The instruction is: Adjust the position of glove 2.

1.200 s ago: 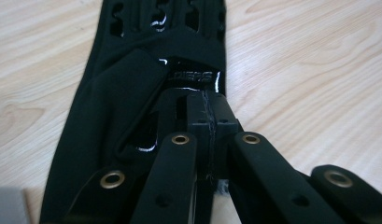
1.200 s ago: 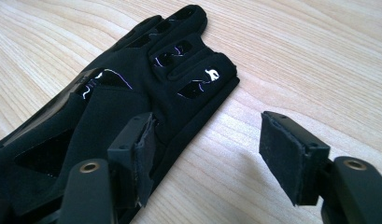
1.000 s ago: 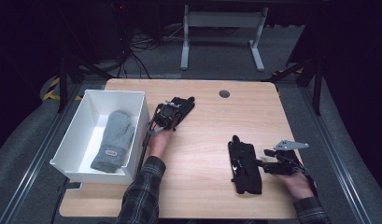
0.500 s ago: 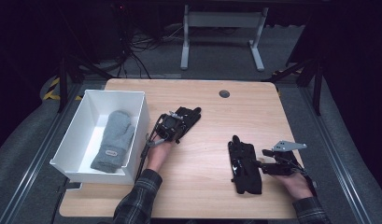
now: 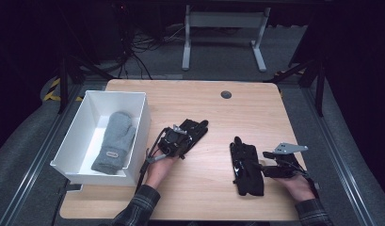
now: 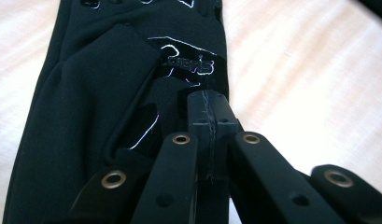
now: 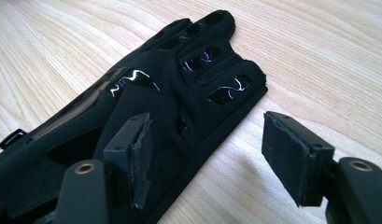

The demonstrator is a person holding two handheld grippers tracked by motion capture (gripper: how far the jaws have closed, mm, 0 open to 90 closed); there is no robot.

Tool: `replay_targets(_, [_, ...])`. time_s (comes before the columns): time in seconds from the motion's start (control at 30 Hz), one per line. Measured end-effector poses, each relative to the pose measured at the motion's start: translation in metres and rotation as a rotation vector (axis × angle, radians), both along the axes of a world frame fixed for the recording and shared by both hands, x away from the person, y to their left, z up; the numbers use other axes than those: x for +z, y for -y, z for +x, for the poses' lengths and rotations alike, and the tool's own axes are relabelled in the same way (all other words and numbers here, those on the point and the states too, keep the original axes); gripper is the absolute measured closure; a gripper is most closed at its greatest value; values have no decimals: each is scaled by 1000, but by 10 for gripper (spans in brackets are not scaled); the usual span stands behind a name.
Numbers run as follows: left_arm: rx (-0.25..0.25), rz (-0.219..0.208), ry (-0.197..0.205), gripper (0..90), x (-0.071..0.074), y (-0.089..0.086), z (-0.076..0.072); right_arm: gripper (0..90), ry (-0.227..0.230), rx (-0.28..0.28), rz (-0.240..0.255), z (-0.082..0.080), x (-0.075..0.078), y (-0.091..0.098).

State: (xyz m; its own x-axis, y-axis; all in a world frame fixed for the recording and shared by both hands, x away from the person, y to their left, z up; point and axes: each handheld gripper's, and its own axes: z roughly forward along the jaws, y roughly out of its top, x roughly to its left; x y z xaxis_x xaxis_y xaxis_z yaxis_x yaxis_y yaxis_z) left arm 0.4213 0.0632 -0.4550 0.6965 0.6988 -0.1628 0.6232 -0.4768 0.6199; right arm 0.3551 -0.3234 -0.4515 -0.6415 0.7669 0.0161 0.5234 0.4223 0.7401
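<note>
High view: left claw point(image 5: 184, 136) pinches one black glove point(image 5: 194, 130) on the desk point(image 5: 204, 106); right claw point(image 5: 256, 165) gapes wide over another black glove point(image 5: 246, 168).

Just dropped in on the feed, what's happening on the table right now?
A person is sorting gloves with two handheld tongs. The left tongs are shut on the edge of a black glove, near the white bin, which holds a grey mitten. The right tongs are open, one pad over the cuff edge of a second black glove that lies flat on the wooden table, not gripped.
</note>
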Motion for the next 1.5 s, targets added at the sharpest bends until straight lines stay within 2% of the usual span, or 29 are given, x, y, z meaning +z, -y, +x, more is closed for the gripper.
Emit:
replay_targets(0.2, [-58,-15,-19,900,-1,7,-28,345,5,5,-8,-1,0,-1])
replay_targets(0.33, [-96,-11,-8,899,2,10,-38,345,6,7,-8,-1,0,-1])
replay_targets(0.43, [-98,2,30,899,12,4,-41,345,8,9,-4,-2,1,-1])
replay_targets(0.53, [-75,56,72,899,20,-4,-44,345,5,13,-6,-4,2,0])
replay_targets(0.6, [-63,104,73,899,19,-9,-45,345,1,22,-6,-6,1,1])
replay_targets(0.67, [-72,149,60,899,13,-10,-45,354,-5,28,-6,-9,2,1])
replay_targets(0.7, [-80,149,44,899,9,-11,-46,366,-6,34,-6,-10,2,1])
replay_targets(0.8, [-88,130,31,899,9,-11,-48,425,-11,51,-8,-13,3,-1])
replay_targets(0.83, [-113,113,18,899,9,-10,-50,459,-9,58,-8,-14,3,-2])
replay_targets(0.93, [-146,77,-11,899,8,-6,-54,568,-20,81,-5,-15,3,-3])
replay_targets(1.13, [-204,56,-23,899,8,8,-59,749,-39,121,6,-15,3,-8])
replay_targets(1.3, [-237,52,-3,898,10,18,-65,894,-44,134,6,-15,4,-9])
replay_targets(1.4, [-219,32,21,869,16,15,-64,898,-35,127,8,-15,5,-7])
replay_targets(1.47, [-176,29,54,818,25,7,-56,898,-41,124,6,-14,5,-6])
replay_targets(1.5, [-161,25,57,803,26,4,-52,898,-43,121,1,-14,4,-5])
